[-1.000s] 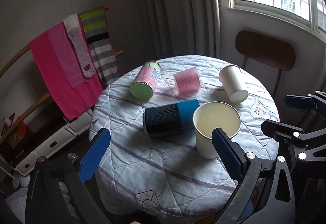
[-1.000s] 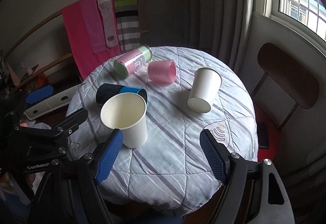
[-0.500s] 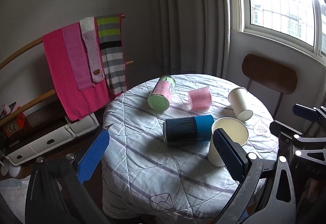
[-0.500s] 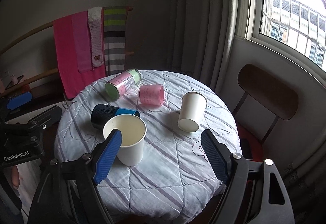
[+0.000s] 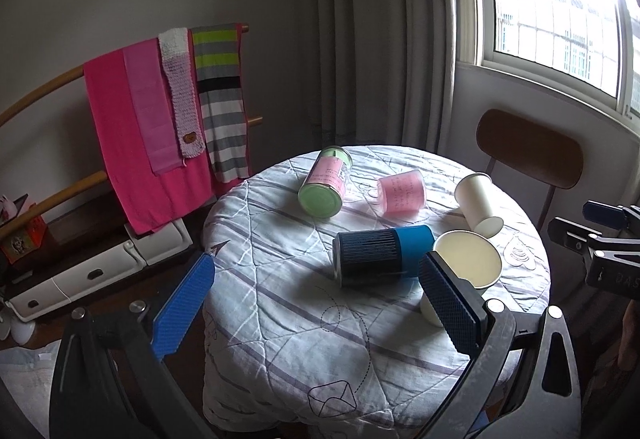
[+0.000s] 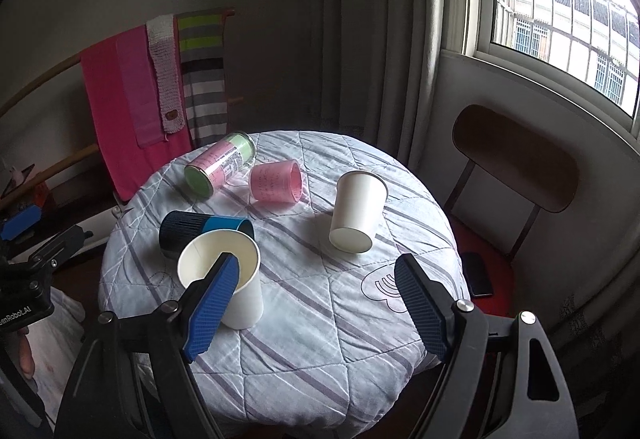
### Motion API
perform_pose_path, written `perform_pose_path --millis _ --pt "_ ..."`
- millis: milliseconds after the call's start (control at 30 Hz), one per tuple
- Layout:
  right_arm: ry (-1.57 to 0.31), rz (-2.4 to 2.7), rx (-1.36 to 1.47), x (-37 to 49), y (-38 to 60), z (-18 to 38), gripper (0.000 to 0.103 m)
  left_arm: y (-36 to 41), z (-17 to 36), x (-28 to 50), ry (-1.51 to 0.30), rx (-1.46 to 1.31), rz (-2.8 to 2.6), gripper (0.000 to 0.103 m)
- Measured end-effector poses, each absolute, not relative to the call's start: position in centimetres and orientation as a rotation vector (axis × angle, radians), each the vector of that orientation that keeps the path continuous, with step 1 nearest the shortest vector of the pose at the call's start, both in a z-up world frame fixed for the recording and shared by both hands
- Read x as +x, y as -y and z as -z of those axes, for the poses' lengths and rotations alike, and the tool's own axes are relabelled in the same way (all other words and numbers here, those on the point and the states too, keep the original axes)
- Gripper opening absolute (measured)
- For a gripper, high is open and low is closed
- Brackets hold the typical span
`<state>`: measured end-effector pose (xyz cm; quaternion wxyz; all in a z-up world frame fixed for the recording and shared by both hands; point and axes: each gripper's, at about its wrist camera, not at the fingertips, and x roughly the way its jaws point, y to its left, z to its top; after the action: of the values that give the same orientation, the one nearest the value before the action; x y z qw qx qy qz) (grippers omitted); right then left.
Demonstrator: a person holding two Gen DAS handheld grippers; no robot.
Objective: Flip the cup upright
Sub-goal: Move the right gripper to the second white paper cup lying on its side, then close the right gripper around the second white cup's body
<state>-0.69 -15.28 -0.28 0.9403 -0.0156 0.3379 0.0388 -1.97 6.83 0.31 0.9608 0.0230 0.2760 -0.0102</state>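
Note:
A round table (image 5: 304,351) (image 6: 320,339) with a quilted cloth holds several cups. A white paper cup (image 5: 468,263) (image 6: 220,267) stands upright near the front. A second white paper cup (image 5: 478,205) (image 6: 358,213) stands upside down. A black and blue cup (image 5: 384,255) (image 6: 200,229), a pink cup (image 5: 402,195) (image 6: 276,181) and a pink and green jar (image 5: 326,181) (image 6: 220,167) lie on their sides. My left gripper (image 5: 316,313) is open and empty, above the table's front left. My right gripper (image 6: 316,309) is open and empty, above the front edge.
A wooden chair (image 5: 528,155) (image 6: 516,163) stands at the table's right, with a dark phone (image 6: 476,273) on its red seat. A rack with pink and striped cloths (image 5: 168,119) (image 6: 152,91) stands at the back left. Curtains and a window are behind.
Both grippers have drawn back and up from the table, so the table and cups look smaller and farther. Both stayed open. The cups have not moved.

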Motion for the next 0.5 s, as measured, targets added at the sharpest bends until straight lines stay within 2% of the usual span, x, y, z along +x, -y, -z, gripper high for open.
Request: perform_pose_path --millis 500 --pt "-0.894 -0.087 0.128 7.7 19.0 3.5 0.081 -8.3 1.0 4.0 -0.654 0.061 0.101 0.103"
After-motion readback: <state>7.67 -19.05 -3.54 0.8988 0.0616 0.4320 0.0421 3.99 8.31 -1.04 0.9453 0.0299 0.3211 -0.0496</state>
